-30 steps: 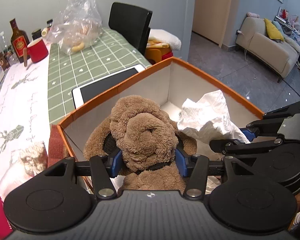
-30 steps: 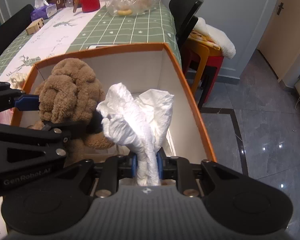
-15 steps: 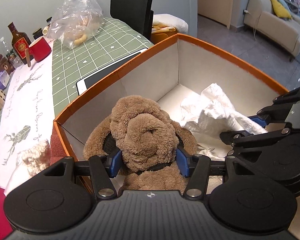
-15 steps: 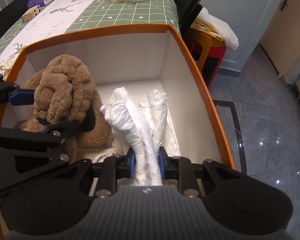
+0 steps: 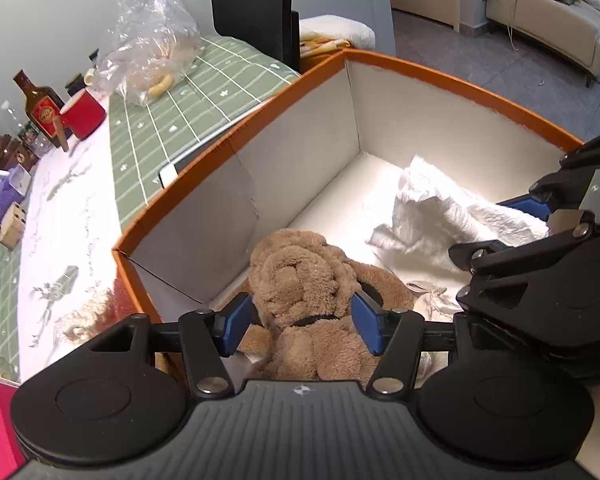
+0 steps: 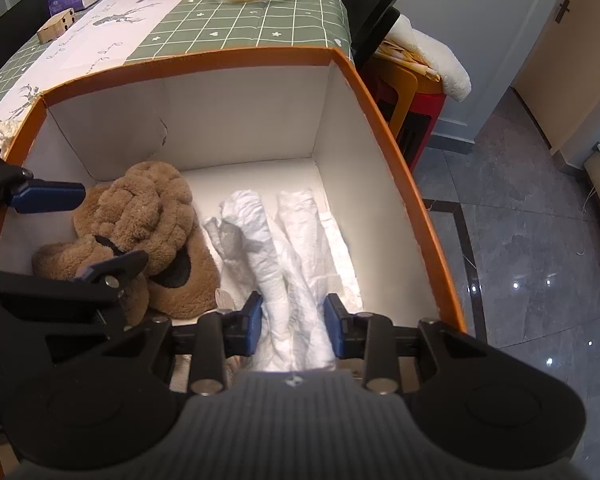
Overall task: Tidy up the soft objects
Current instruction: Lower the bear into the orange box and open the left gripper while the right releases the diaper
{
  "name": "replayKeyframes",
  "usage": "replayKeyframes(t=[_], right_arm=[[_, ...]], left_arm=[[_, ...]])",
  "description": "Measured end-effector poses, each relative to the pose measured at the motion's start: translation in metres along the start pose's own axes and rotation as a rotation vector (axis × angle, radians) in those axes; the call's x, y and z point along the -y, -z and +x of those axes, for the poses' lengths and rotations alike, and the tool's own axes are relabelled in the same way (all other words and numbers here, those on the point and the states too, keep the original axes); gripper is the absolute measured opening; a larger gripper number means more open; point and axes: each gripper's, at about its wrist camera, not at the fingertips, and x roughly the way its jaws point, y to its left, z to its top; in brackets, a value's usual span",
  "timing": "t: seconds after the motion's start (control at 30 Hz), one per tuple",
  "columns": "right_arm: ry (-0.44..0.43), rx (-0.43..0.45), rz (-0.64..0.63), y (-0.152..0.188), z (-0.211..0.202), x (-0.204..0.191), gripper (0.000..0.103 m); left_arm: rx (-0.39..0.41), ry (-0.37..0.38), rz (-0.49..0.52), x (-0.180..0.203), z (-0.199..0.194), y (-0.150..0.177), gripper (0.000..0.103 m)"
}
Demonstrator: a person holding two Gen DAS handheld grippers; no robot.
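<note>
Both grippers have sunk deeper into the box (image 6: 384, 128) since a second ago, and both have let go. Left gripper (image 5: 300, 322) now stands open, its blue pads either side of the bear (image 5: 300, 280) with gaps showing; the bear lies on the box floor against the wall nearest the table (image 5: 100, 208). Right gripper (image 6: 294, 320) is open too, pads spread wide of the white cloth (image 6: 276, 248), which lies stretched along the box floor in two long twisted rolls, just beside the bear on the side away from the table. Earlier the cloth stood bunched above the rim; now it is flat and low.

Beyond the box, on the table, stand a plastic bag (image 5: 152, 48), a red mug (image 5: 83, 118) and a bottle (image 5: 40, 106). A black chair (image 6: 374, 8) stands past the box's far corner.
</note>
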Motion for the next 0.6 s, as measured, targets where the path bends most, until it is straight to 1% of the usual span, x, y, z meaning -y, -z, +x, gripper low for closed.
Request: replayKeyframes(t=[0.1, 0.23, 0.3, 0.33, 0.37, 0.5, 0.6], right_arm=[[-0.016, 0.010, 0.017, 0.001, -0.006, 0.003, 0.036], [-0.015, 0.044, 0.037, 0.000, -0.022, 0.004, 0.039], [0.008, 0.068, 0.044, 0.000, -0.031, 0.005, 0.046], [0.026, 0.082, 0.048, -0.001, -0.035, 0.006, 0.053], [0.034, 0.093, 0.049, 0.000, -0.039, 0.008, 0.057], [-0.014, 0.123, 0.082, 0.003, -0.052, 0.016, 0.065], [-0.024, 0.152, 0.090, 0.005, -0.063, 0.015, 0.065]], left_arm=[[0.021, -0.022, 0.031, 0.002, -0.005, -0.001, 0.068], [0.049, -0.025, 0.024, -0.003, -0.016, -0.005, 0.068], [0.065, -0.020, 0.010, -0.007, -0.023, -0.006, 0.068], [0.072, -0.021, 0.007, -0.009, -0.026, -0.007, 0.068], [0.079, -0.020, 0.005, -0.010, -0.029, -0.008, 0.068], [0.104, -0.032, -0.002, -0.018, -0.041, -0.008, 0.069], [0.129, -0.029, -0.020, -0.026, -0.053, -0.007, 0.070]])
